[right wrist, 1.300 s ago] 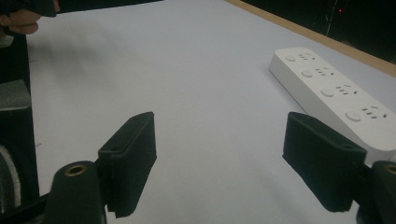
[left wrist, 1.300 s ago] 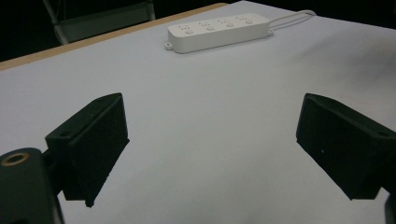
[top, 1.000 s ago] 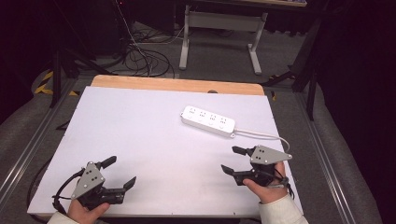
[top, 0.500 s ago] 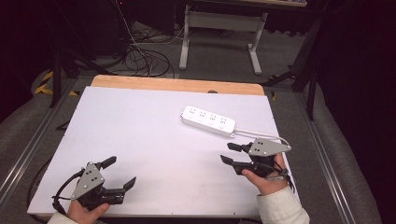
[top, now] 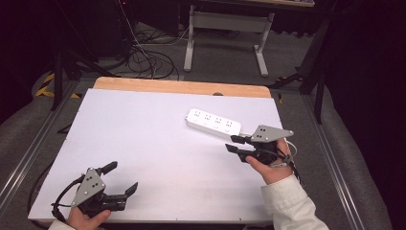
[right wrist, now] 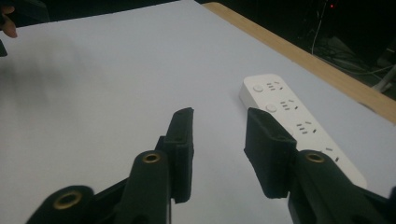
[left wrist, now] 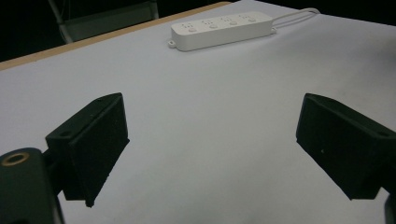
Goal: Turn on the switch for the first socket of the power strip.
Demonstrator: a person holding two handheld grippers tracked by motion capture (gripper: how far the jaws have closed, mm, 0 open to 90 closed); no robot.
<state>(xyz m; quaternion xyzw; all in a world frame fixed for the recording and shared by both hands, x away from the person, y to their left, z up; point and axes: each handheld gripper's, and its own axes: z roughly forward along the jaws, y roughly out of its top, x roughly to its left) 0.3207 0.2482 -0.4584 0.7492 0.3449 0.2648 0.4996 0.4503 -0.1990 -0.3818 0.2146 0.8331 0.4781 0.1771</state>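
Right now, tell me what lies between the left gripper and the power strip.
Nothing: bare white table runs from the left gripper to the power strip, as the high view shows.

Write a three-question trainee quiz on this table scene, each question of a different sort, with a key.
1. True or false: the right tool is clamped on the white power strip.
2. Which tool has the wider gap between its jaws? A) left tool B) right tool
3. Fill in: the power strip lies on the white ____, toward its far right part in the high view.

Key:
1. False; its jaws hold nothing and sit just short of the strip's near end.
2. A
3. table
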